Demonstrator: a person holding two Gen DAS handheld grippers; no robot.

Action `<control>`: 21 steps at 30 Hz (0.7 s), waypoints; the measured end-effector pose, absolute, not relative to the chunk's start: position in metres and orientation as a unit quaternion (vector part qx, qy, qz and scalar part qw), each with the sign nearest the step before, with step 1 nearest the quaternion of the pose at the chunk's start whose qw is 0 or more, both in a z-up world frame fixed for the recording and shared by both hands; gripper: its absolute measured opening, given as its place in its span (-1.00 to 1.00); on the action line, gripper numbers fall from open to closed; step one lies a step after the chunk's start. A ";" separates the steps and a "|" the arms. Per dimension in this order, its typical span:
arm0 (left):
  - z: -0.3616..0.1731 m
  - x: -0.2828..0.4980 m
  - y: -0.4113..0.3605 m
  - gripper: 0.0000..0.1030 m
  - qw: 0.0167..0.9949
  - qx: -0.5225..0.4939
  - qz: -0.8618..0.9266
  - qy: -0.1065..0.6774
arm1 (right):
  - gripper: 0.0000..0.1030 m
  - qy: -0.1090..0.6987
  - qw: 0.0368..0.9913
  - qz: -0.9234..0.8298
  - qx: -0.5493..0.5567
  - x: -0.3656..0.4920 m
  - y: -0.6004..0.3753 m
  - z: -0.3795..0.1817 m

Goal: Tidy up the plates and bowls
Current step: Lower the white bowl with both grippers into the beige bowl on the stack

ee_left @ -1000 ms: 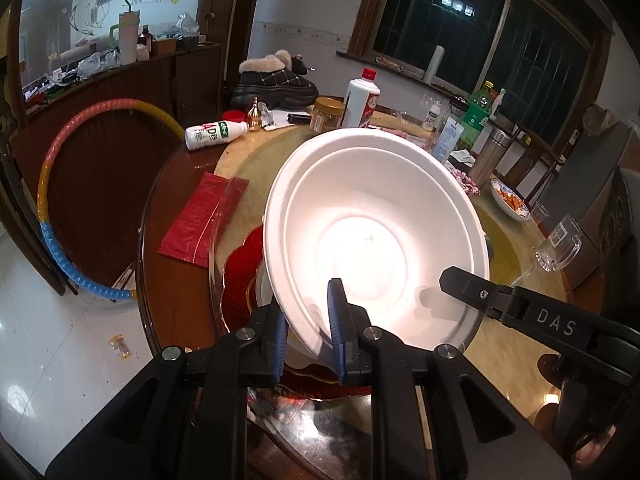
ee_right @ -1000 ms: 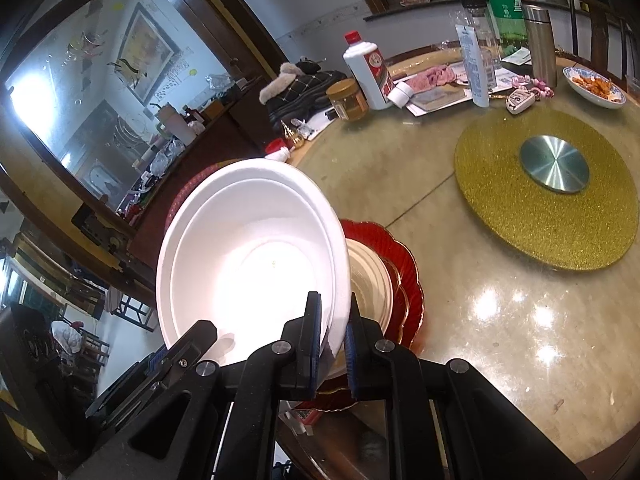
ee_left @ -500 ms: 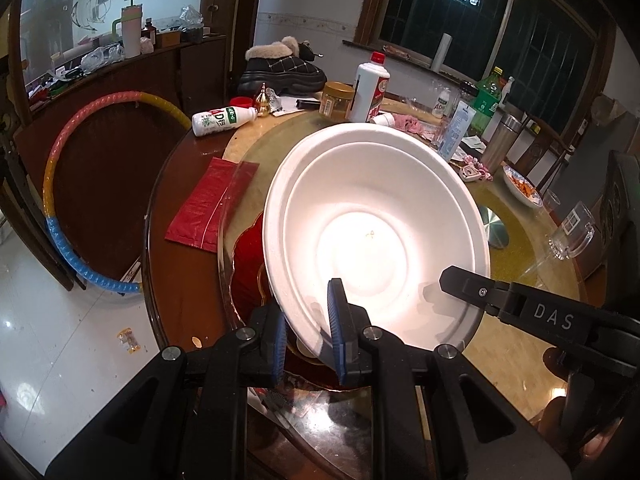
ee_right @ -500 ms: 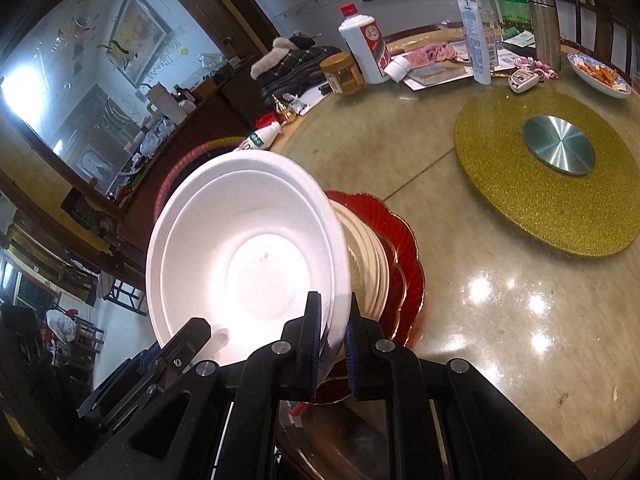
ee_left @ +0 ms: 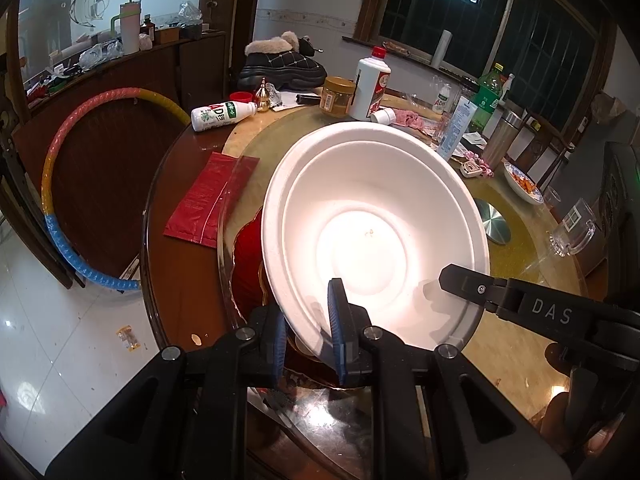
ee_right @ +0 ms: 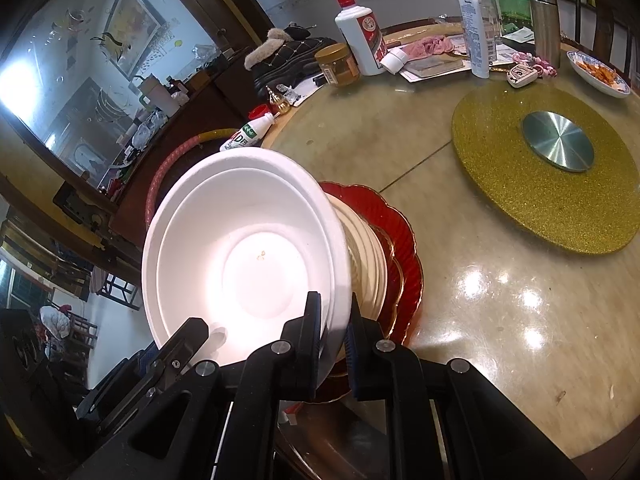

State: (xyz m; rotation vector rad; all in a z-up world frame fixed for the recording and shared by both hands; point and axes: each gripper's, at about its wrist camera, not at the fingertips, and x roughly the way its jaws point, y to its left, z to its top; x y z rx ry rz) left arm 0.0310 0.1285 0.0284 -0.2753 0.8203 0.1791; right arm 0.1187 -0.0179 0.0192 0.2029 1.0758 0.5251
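Two nested white bowls (ee_left: 372,220) hang tilted over a stack of cream plates (ee_right: 368,256) that rests on red scalloped plates (ee_right: 400,240). My left gripper (ee_left: 308,314) is shut on the bowls' near left rim, one blue pad inside and one outside. My right gripper (ee_right: 334,308) is shut on the near right rim of the same bowls (ee_right: 248,248). The right gripper's black finger (ee_left: 460,280) shows in the left wrist view, and the left gripper (ee_right: 188,336) shows at the lower left of the right wrist view. The bowls hide most of the red plates (ee_left: 246,264).
A gold glitter turntable (ee_right: 540,168) lies to the right on the round table. Far side: a white liquor bottle (ee_left: 370,84), a jar, a fallen milk bottle (ee_left: 222,112), a dish of food. A red packet (ee_left: 208,200) lies at the left, a glass cup (ee_left: 572,228) at the right, and a hoop (ee_left: 60,160) leans beyond.
The bowls have tipped a little off the stack, so more of the cream and red plates shows in the right wrist view. Both grips are unchanged.
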 end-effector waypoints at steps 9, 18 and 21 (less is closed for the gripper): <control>0.026 0.032 0.130 -0.66 0.900 -0.130 0.087 0.407 | -0.74 0.513 0.818 0.245 0.085 0.122 -0.015 0.015; 0.023 0.035 0.128 -0.66 0.897 -0.131 0.085 0.414 | -0.74 0.516 0.818 0.242 0.075 0.124 -0.012 0.016; 0.023 0.036 0.129 -0.66 0.896 -0.133 0.085 0.414 | -0.74 0.516 0.818 0.242 0.072 0.124 -0.011 0.016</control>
